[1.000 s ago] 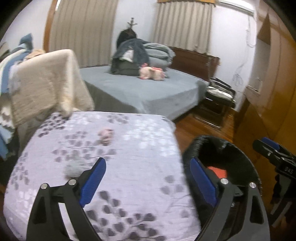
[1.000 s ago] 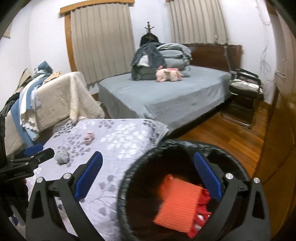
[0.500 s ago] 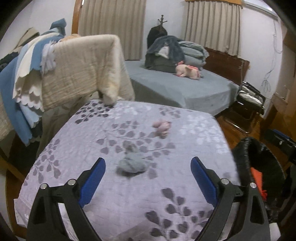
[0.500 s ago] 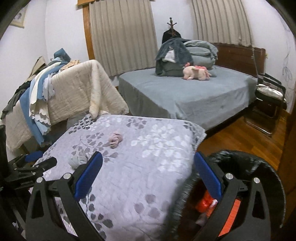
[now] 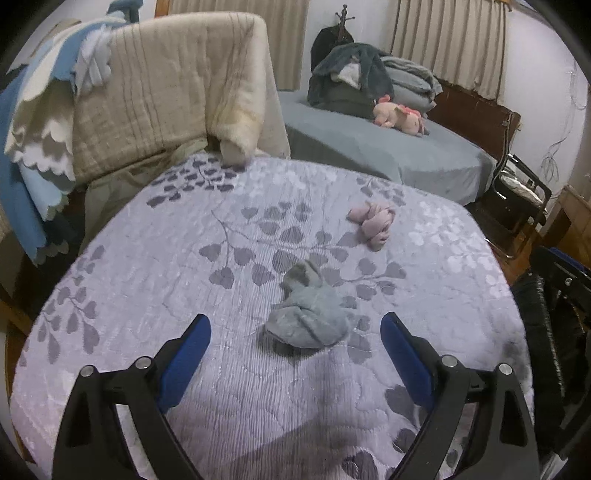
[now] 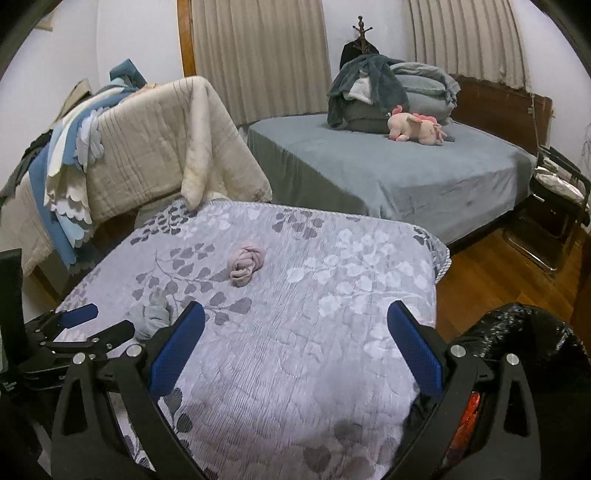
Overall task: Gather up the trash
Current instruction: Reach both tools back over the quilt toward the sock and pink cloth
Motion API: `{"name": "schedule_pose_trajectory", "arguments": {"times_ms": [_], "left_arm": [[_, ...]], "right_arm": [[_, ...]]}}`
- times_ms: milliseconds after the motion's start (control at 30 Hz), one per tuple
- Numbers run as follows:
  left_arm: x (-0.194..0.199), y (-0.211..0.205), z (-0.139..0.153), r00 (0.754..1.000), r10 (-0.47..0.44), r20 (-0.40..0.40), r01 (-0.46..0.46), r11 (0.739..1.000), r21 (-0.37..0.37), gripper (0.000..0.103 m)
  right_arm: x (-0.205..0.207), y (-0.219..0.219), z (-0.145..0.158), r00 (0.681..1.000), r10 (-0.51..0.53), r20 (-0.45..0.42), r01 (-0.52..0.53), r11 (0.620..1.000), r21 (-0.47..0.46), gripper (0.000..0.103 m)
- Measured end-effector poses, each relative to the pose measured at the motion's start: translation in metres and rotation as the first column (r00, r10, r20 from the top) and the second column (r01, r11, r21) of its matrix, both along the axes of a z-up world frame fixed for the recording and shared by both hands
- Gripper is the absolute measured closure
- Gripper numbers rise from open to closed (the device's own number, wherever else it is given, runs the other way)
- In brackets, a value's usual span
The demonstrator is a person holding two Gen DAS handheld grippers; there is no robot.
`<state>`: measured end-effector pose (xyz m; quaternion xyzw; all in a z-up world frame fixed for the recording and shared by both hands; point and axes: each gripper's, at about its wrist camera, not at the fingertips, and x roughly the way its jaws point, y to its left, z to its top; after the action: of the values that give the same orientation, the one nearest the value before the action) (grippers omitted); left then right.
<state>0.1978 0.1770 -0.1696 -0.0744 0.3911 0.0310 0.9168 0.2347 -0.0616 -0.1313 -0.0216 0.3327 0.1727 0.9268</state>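
Grey wad (image 5: 308, 319), lower centre of frame on the leaf-patterned bench (image 5: 184, 280), lies just ahead of the wide-open, empty left claw (image 5: 295, 343), apparently lined up to close on it; right claw (image 6: 295, 341) likewise gapes empty.

Foreground: lavender quilted cover (image 5: 229, 258) with grey and white leaf print, spread flat. Behind, on the left: beige quilt (image 5: 166, 92) draped over a rack, one corner hanging down to touch the cover's far edge. Blue and white scalloped blankets (image 6: 70, 177) piled beside the quilt on the left. Further back: bed with grey-blue sheet (image 6: 388, 170), heap of folded grey bedding (image 6: 384, 92) at its head, pink plush toy (image 6: 417, 127) lying just in front of the heap. Dark wooden headboard (image 6: 498, 110) on the right. Beige pleated curtains (image 6: 258, 55) along the back wall, coat stand (image 6: 360, 26) between them. Black metal chair (image 6: 554, 199) at right on wood floor (image 6: 498, 266).
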Motion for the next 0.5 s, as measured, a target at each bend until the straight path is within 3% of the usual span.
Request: {"name": "schedule_pose_trajectory", "arguments": {"times_ms": [367, 500], "left_arm": [[0.025, 0.005, -0.030, 0.998, -0.008, -0.063, 0.006, 0.999, -0.035, 0.014], [0.028, 0.002, -0.033, 0.997, -0.047, -0.063, 0.042, 0.996, -0.074, 0.031]], "right_arm": [[0.016, 0.007, -0.016, 1.000, 0.000, -0.022, 0.000, 1.000, -0.021, 0.007], [0.020, 0.009, -0.019, 1.000, 0.000, -0.028, -0.001, 1.000, -0.026, 0.007]]}}
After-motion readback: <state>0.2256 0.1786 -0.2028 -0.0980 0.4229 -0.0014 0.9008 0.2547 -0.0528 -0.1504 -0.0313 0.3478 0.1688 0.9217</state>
